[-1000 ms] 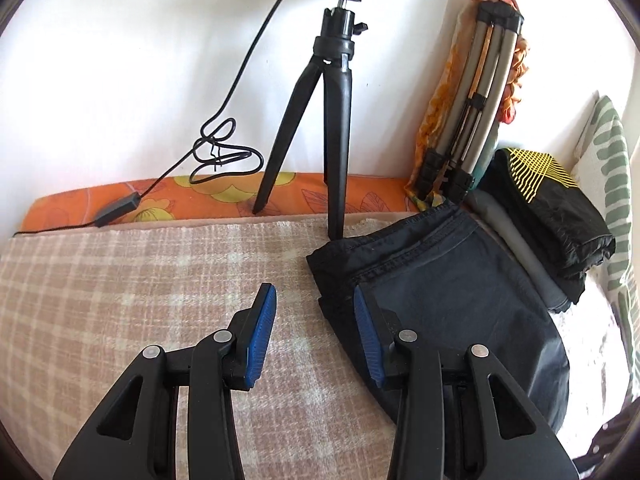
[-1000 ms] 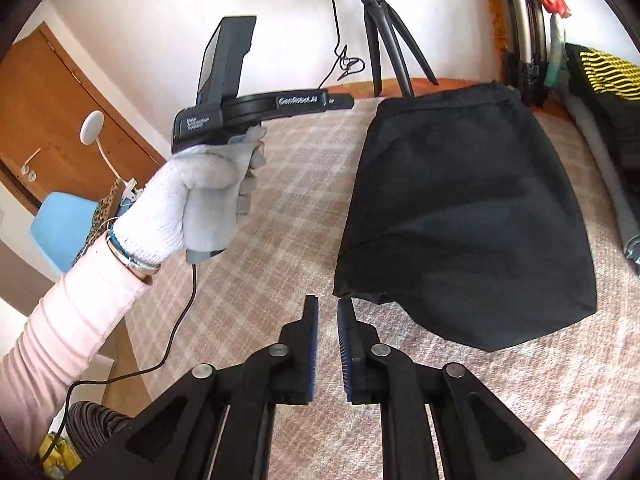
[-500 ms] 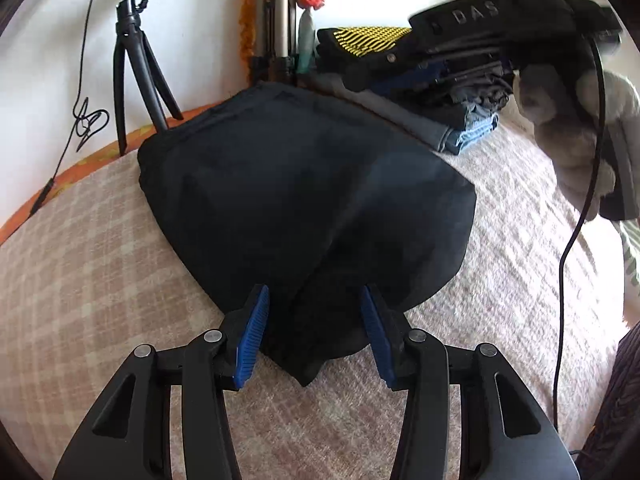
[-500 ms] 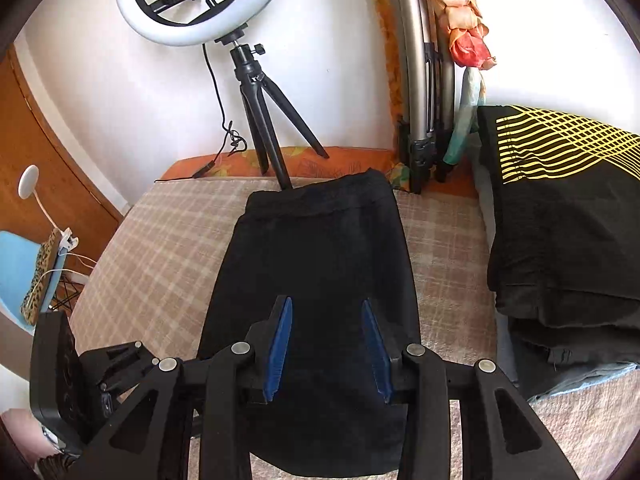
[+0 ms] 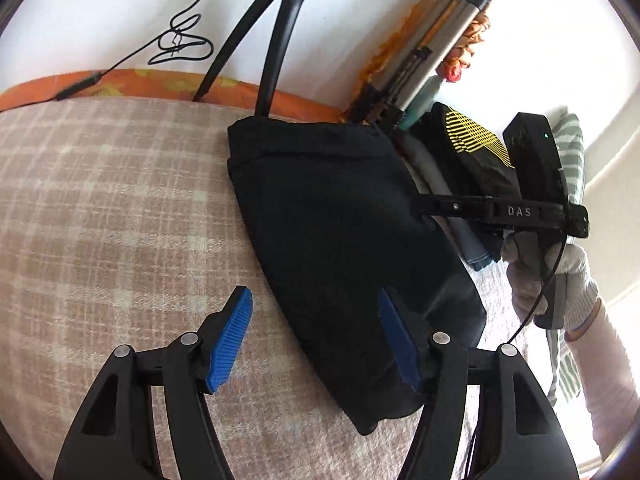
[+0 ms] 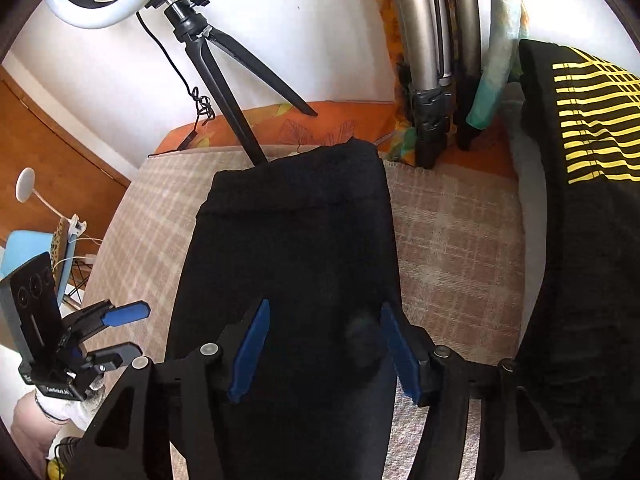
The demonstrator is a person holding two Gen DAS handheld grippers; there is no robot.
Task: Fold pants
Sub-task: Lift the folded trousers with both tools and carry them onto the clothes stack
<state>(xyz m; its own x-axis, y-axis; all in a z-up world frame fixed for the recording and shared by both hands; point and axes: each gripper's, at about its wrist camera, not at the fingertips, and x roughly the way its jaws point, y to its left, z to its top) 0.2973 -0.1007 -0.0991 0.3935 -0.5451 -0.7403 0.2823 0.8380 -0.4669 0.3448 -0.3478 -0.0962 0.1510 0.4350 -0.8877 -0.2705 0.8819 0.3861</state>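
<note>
1. Both sets of fingers have just been opening and stand wide, holding nothing: left gripper (image 5: pixel 316 340) straddles the near left edge of the pants (image 5: pixel 340 216), right gripper (image 6: pixel 324 344) hangs over the near end.
2. Pinch both near corners evenly before lifting.
3. The black pants lie folded flat on the checked bed (image 5: pixel 100 208), waistband toward the tripod (image 5: pixel 280 32).

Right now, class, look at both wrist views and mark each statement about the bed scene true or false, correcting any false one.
1. The black pants lie on a checked blanket. True.
2. The right tongs are clamped shut on the fabric. False: their jaws stand open above the pants, having just been opening, gripping nothing.
3. A tripod stands behind the pants near the wall. True.
4. The left tongs hold a folded shirt. False: they are open and empty at the pants' edge.
5. The garment with yellow stripes lies on top of the pants. False: it sits apart, in the side stack.
</note>
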